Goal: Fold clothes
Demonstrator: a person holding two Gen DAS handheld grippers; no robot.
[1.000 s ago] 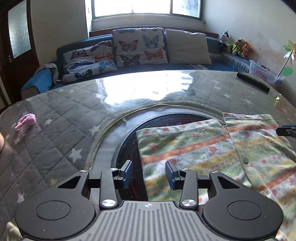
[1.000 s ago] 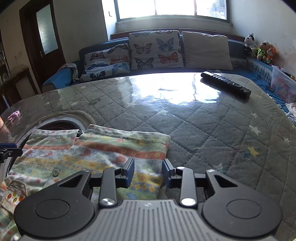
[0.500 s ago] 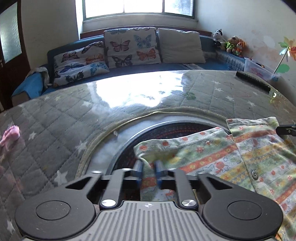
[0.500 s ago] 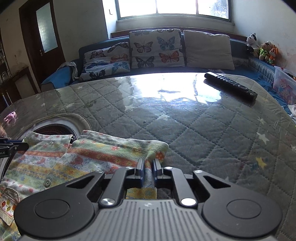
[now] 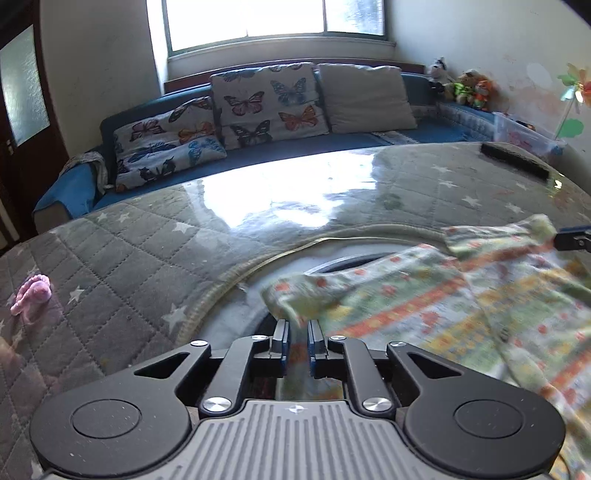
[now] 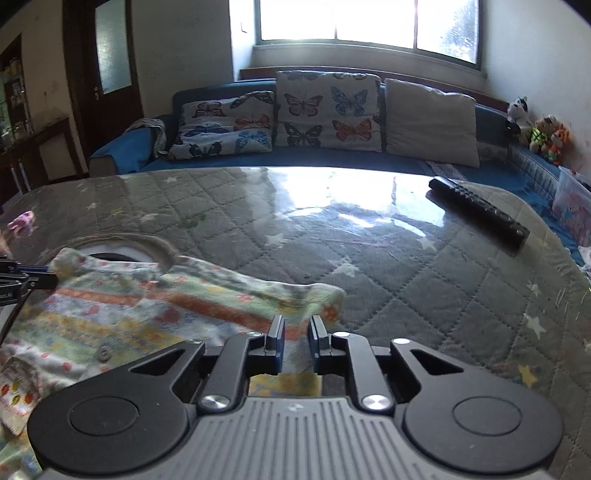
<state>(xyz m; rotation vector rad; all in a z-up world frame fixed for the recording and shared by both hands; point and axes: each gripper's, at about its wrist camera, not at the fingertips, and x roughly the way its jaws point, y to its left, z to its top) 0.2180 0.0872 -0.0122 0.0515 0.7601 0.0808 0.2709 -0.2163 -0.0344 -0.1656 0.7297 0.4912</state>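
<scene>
Fingers (image 5: pixel 281 341) of both grippers pinch shirt (image 5: pixel 424 306) hem corners.

We are looking at a home living room. A long blue sofa (image 6: pixel 332 162) is running along the far wall at twelve o'clock under a bright window (image 6: pixel 369 22), carrying butterfly-print cushions (image 6: pixel 328 110) and a plain beige pillow (image 6: pixel 430 122). Small stuffed toys (image 6: pixel 539 133) are sitting at two o'clock, and a dark wooden door (image 6: pixel 107 70) is standing at ten o'clock. A black remote control (image 6: pixel 476 210) is lying on the grey quilted star-patterned table cover (image 6: pixel 406 280).
</scene>
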